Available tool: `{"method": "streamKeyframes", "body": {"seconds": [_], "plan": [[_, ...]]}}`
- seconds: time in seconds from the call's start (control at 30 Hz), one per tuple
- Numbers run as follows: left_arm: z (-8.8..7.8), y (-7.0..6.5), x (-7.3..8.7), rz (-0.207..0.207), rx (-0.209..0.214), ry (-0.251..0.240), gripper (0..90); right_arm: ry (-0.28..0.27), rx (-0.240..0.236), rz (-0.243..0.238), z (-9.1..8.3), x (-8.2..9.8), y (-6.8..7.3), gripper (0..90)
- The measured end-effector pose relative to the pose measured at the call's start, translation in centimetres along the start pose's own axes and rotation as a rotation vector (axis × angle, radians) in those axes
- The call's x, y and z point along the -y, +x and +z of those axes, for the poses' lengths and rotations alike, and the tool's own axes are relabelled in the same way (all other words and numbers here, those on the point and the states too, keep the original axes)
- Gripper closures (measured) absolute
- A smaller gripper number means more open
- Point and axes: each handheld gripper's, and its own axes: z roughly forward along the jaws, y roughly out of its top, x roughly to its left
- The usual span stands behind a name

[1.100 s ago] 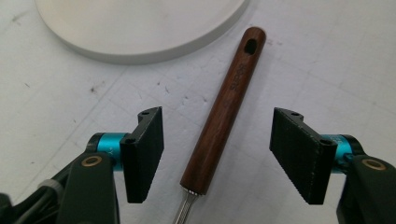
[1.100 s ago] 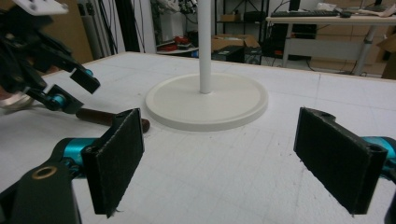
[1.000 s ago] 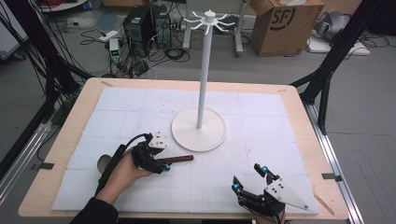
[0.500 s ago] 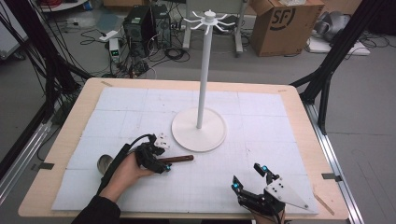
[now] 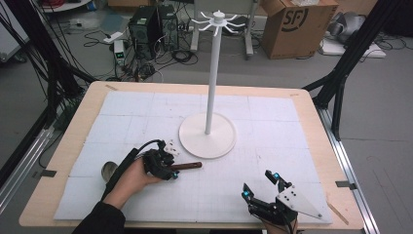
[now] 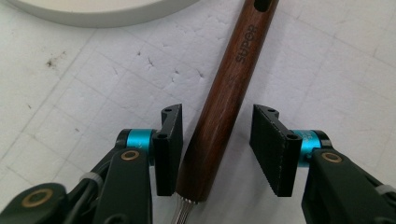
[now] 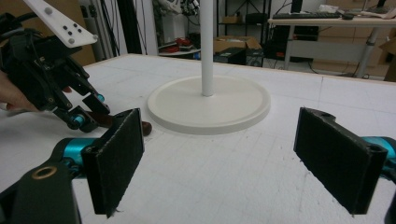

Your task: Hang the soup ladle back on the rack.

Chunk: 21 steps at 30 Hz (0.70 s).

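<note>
A wooden table (image 5: 63, 161) carried a white gridded mat (image 5: 272, 161) that covered most of its top, leaving a bare wood border all round. Near the mat's middle stood a white stand's round base (image 5: 208, 135), a tall pole rising from it. Just beside the base, toward the person's side and to its left, lay a brown wooden handle (image 5: 187, 166). Farther left of the base sat a small round metal piece (image 5: 108, 170).

Only the white stand (image 5: 208, 134) rises mid-mat (image 5: 272, 122); open room lies all around its base.
</note>
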Motion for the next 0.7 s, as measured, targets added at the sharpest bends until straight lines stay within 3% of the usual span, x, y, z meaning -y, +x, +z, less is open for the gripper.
{"method": "streamKeyframes", "body": {"seconds": [0.07, 0.17, 0.37, 0.47, 0.53, 0.57, 0.6, 0.7], "plan": [[0.0, -0.1, -0.3, 0.017, 0.001, 0.019, 57.8, 0.0, 0.001, -0.001, 0.0, 0.0, 0.0, 14.9], [0.0, 0.0, -0.2, 0.025, 0.022, 0.014, 62.1, -0.002, -0.002, -0.002, 0.0, 0.0, 0.0, 14.9], [0.0, -0.1, -0.3, 0.049, 0.023, 0.014, 64.5, -0.005, -0.001, -0.003, -0.1, -0.1, -0.1, 14.9], [0.0, -0.3, -0.8, 0.059, 0.018, 0.048, 65.6, -0.006, 0.0, -0.003, -0.1, -0.1, -0.1, 14.9], [0.0, -0.6, -1.3, 0.086, 0.009, 0.09, 69.6, -0.005, 0.0, -0.003, -0.2, -0.1, -0.1, 14.9], [0.0, -0.8, -1.5, 0.085, 0.011, 0.104, 72.5, -0.006, 0.002, -0.006, -0.1, -0.1, -0.1, 14.9], [0.0, -0.6, -1.6, 0.037, 0.017, 0.108, 73.4, -0.005, 0.001, -0.002, -0.2, -0.1, -0.1, 14.9], [0.0, -0.4, -1.5, 0.02, 0.029, 0.091, 73.8, -0.008, 0.003, -0.001, -0.2, -0.1, -0.2, 14.9]]}}
